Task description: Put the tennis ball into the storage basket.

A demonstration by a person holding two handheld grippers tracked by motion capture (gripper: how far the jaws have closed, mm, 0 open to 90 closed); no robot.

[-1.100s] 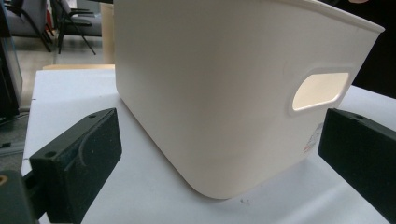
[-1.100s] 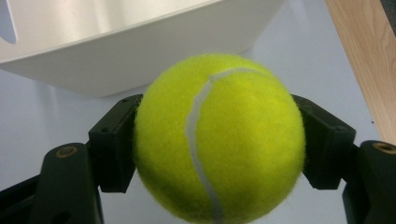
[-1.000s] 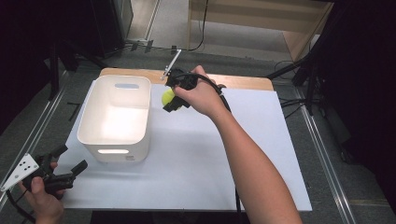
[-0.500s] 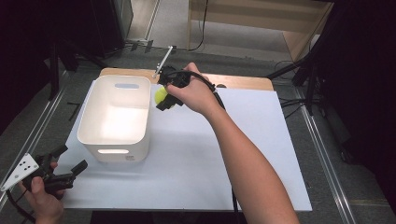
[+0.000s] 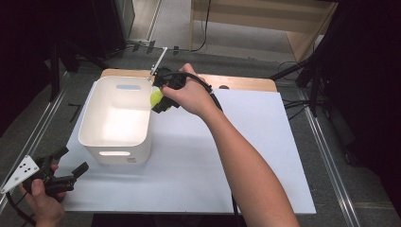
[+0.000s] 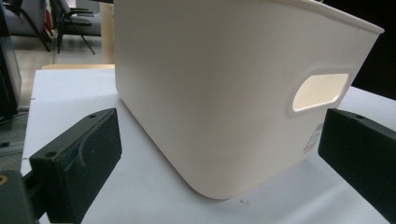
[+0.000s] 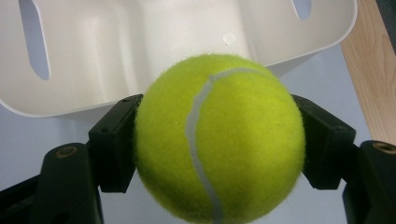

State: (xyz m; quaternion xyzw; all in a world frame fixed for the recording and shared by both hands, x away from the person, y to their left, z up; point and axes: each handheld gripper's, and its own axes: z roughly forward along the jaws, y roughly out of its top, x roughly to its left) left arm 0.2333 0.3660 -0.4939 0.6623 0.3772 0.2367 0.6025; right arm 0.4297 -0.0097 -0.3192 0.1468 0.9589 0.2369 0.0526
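Here, the right gripper (image 5: 158,100) clamped a ball (image 5: 156,97) at the bin's (image 5: 94,124) far right rim, near the table's (image 5: 246,156) far edge; the left gripper (image 5: 71,174) hung open at the near left corner.

ball (image 5: 156,97) at bin's (image 5: 94,127) right rim, above mat (image 5: 246,156)

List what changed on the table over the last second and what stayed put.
The right gripper, shut on the tennis ball, carried it leftward to the right rim of the white bin. Nothing was grasped or released. The bin stayed in place, and the left gripper stayed open at the table's near-left corner.
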